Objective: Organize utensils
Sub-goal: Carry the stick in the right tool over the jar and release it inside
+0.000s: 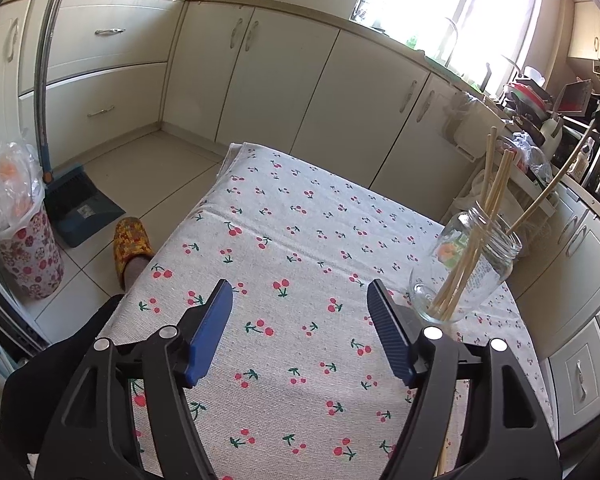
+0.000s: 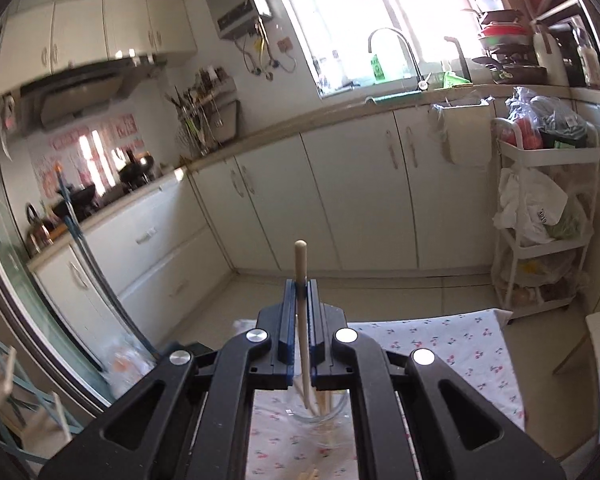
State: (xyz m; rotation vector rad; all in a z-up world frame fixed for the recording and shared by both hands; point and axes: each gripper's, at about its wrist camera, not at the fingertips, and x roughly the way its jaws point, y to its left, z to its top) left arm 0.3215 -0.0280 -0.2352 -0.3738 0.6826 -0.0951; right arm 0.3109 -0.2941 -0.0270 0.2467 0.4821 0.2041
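Cherry-printed cloth (image 1: 300, 240) covers the table in a kitchen with cream cabinets (image 1: 284, 76). Left gripper (image 1: 300, 300) stands wide apart over bare cloth, holding nothing. Right gripper (image 2: 300, 292) is clamped on one chopstick (image 2: 300, 264) above the glass jar (image 1: 466, 268), which holds other chopsticks (image 1: 488, 200). Jar base is hidden behind the right gripper.

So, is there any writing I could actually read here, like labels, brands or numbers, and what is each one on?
Nothing reads clearly.
Glass jar: printed label, too small to read.
Dustpan: sticker, blurred.
White bag on the cart: dark print, too blurred.
Pink wall sheets: washed out by glare, unreadable.
Green bottle by the window: label too small.
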